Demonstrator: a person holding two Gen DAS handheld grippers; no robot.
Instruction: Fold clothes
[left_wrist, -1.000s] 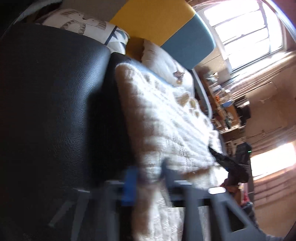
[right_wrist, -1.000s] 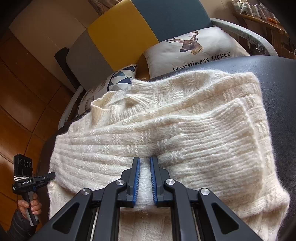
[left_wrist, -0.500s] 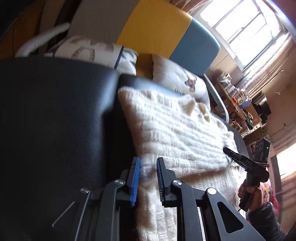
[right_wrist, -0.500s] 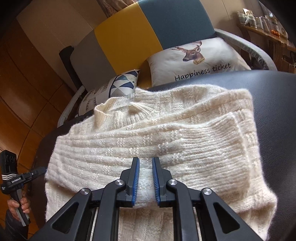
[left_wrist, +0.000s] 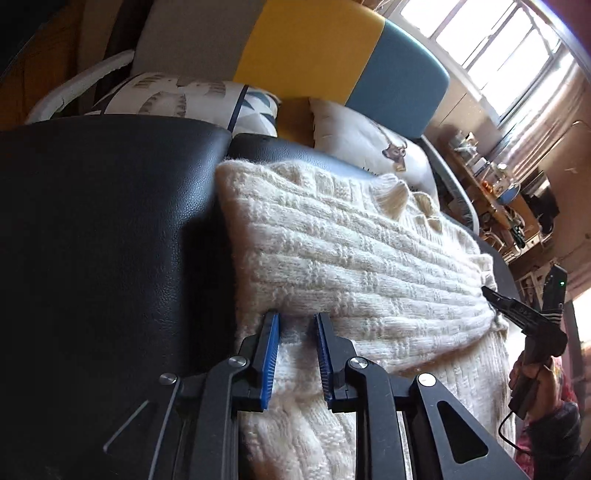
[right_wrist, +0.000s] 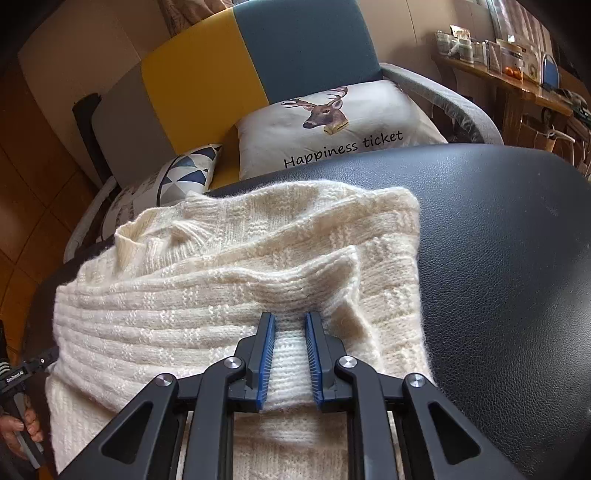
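Note:
A cream knitted sweater (left_wrist: 351, 258) lies folded over itself on a black leather surface (left_wrist: 103, 240); it also shows in the right wrist view (right_wrist: 229, 280). My left gripper (left_wrist: 297, 317) sits at the near left edge of the upper fold, its jaws slightly apart with knit between them. My right gripper (right_wrist: 289, 317) sits at the near right part of the fold, jaws slightly apart over the knit. The right gripper shows at the far side in the left wrist view (left_wrist: 517, 310). The left one shows at the left edge of the right wrist view (right_wrist: 22, 373).
Behind the black surface stands a sofa with a yellow and teal back (right_wrist: 258, 66). On it lie a deer cushion (right_wrist: 332, 125) and a triangle-pattern cushion (right_wrist: 184, 173). A cluttered wooden shelf (right_wrist: 517, 81) is at the far right. Bare black leather (right_wrist: 498, 258) lies right of the sweater.
Both grippers have opened a little and released the fold, which now rests on the lower layer. The left wrist view has steadied and drawn back slightly.

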